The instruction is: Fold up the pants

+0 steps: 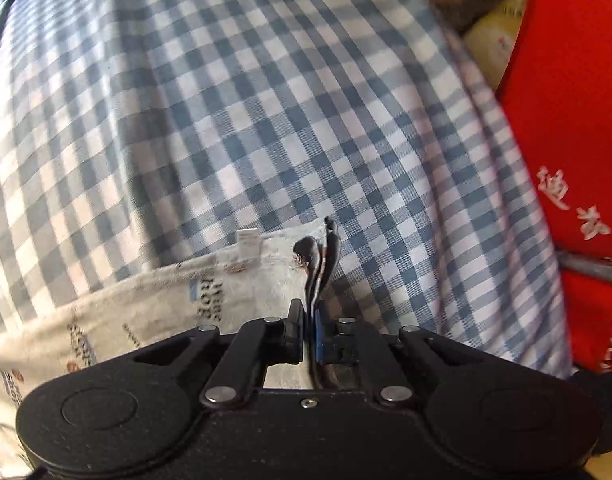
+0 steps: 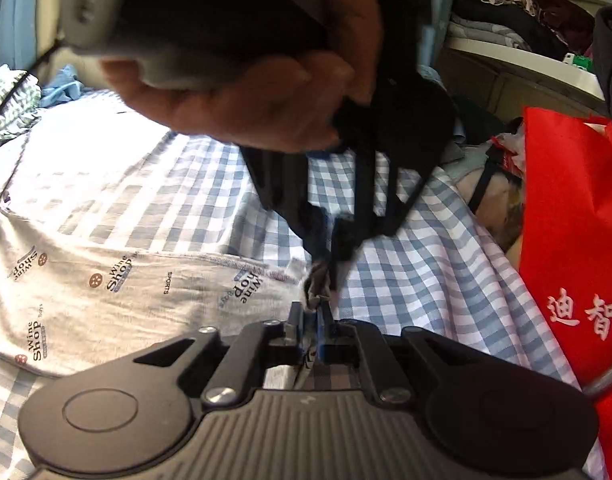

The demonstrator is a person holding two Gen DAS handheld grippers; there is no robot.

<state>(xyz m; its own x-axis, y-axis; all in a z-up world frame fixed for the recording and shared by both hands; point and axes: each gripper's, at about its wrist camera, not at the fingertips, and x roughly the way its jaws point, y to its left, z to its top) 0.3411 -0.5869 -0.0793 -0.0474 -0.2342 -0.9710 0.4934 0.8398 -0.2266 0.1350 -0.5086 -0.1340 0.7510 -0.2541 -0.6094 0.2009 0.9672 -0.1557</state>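
Note:
The pants (image 2: 105,300) are light grey with printed "Wine Shop" logos and lie on a blue-and-white checked sheet (image 2: 406,272). In the left wrist view they (image 1: 145,312) fill the lower left, with a white label at the edge. My left gripper (image 1: 310,320) is shut on the pants' corner, where a dark drawstring (image 1: 318,264) sticks up. My right gripper (image 2: 312,320) is shut on the same corner of the pants. The left gripper also shows in the right wrist view (image 2: 330,240), held by a hand, just beyond the right one.
A red bag (image 2: 574,240) with white characters stands at the bed's right edge; it also shows in the left wrist view (image 1: 570,100). Shelves with piled clothes (image 2: 518,12) are at the back right. Crumpled blue clothes (image 2: 61,88) lie at the far left.

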